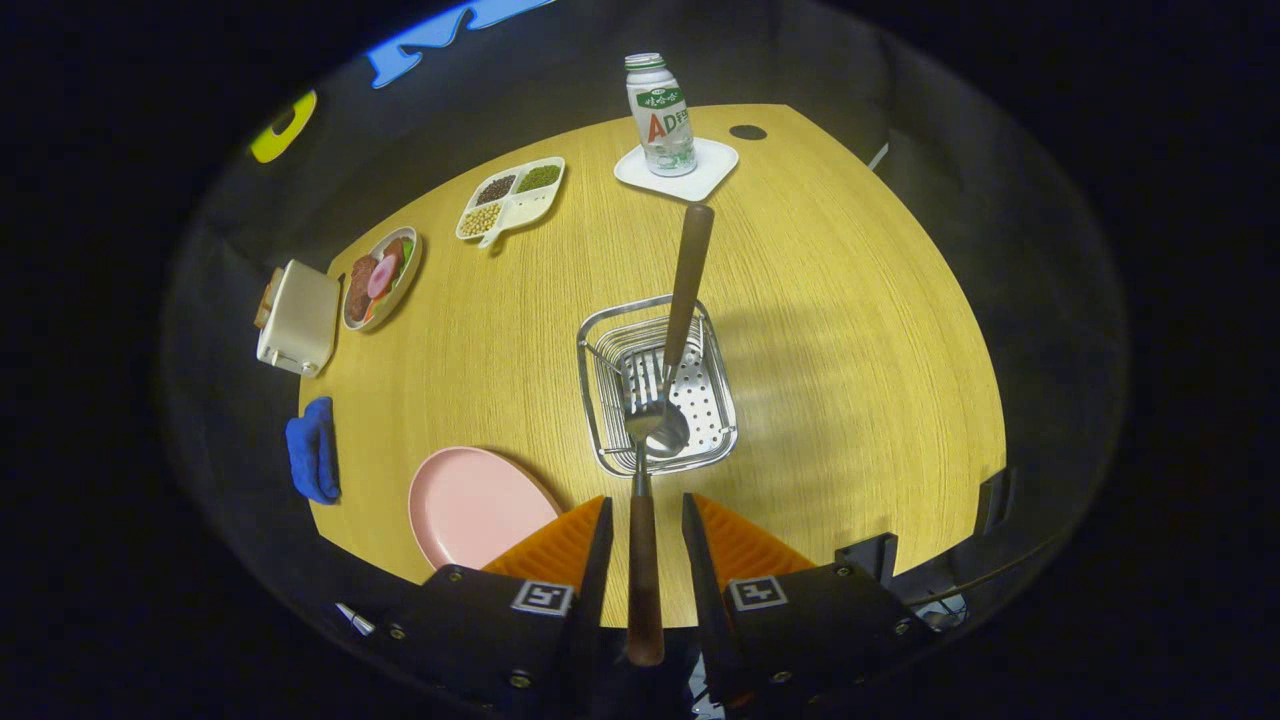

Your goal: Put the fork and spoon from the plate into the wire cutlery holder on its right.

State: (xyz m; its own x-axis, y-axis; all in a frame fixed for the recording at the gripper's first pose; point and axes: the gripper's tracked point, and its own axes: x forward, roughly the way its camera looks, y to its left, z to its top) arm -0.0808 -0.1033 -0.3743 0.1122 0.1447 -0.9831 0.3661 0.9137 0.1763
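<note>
- The claw holds a brown-handled utensil between its fingers. Its metal head reaches forward over the near rim of the wire cutlery holder. The two fingers look narrowly set along the handle, though whether both press on it cannot be told for sure.
- Which utensil this is, fork or spoon, is hard to tell, because its head overlaps a spoon-like bowl inside the holder.
- A second utensil stands in the holder already, its brown handle leaning away beyond the claw.
- The pink plate lies just left of the claw on the worktop and looks bare, so this is likely the last piece.
- To finish well, the person should probably bring the head further over the holder's middle, tip the handle upright and lower it clear of the standing handle.
- Letting go should wait until the head rests on the perforated floor; an early drop could catch the rim and tip the holder.
</note>
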